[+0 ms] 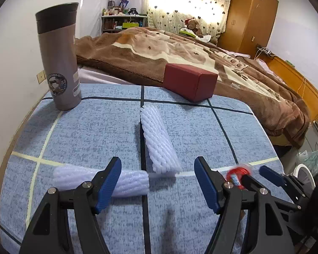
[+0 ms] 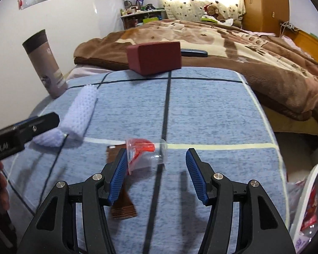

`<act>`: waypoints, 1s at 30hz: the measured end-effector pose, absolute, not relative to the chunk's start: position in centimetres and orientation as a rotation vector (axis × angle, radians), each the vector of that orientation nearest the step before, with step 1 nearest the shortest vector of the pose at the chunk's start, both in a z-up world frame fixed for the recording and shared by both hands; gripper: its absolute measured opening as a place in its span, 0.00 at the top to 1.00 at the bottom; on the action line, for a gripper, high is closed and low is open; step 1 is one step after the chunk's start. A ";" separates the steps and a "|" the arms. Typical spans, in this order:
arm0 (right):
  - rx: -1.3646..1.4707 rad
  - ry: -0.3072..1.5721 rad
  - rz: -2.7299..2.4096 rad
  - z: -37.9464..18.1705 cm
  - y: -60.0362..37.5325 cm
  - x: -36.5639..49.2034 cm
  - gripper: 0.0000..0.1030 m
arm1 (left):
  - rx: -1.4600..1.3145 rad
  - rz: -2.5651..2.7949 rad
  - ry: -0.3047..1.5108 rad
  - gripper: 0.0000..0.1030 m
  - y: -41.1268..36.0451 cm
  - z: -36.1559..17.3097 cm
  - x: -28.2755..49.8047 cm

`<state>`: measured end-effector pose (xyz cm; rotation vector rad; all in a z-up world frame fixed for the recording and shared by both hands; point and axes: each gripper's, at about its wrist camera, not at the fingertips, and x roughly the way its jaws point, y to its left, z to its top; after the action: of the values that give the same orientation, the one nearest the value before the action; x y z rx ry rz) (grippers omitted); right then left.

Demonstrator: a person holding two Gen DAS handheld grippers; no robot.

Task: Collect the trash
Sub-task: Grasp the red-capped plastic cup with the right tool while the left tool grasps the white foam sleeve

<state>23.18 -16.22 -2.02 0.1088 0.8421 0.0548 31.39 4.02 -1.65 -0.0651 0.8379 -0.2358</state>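
Both tongs are out over the blue checked cloth (image 1: pixel 95 131), so two grippers total. Left gripper (image 1: pixel 158 182) has its jaws standing apart with nothing pinched; one of the two white foam nets (image 1: pixel 125 182) lies flat right under its left finger, running crosswise, but whether the pad touches it I can't tell. The second net (image 1: pixel 159 139) lies lengthwise just ahead, its near end between the fingers' line of sight. Far left at the back stands one grey tumbler (image 1: pixel 60 63), upright. Moving right, one dark red box (image 1: pixel 190 82) sits at the far edge of the cloth, next to the brown blanket (image 1: pixel 159 50).

Right gripper (image 2: pixel 154 175) is also spread wide and holding nothing. One clear plastic cup (image 2: pixel 146 154) with red inside lies on its side just ahead of its left finger, not clamped. One brown striped wrapper (image 2: pixel 123 207) lies flat beneath that finger. At far right, one white bin (image 2: pixel 305 192) rim shows with scraps inside.
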 end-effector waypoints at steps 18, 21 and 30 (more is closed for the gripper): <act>0.201 0.816 -0.005 -2.5 -19.1 23.0 0.94 | -0.038 -0.198 0.870 0.34 2.1 -3.4 33.9; 0.210 0.810 -0.009 -2.4 -19.1 23.0 0.94 | -0.056 -0.171 0.866 0.34 2.4 -3.5 34.5; 0.237 0.812 0.006 -2.7 -19.6 23.1 0.94 | -0.060 -0.139 0.912 0.42 2.2 -5.2 36.7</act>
<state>23.08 -19.62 -2.66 0.2367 0.8116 0.0065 36.75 2.17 -5.20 -0.0599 0.9117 -0.1392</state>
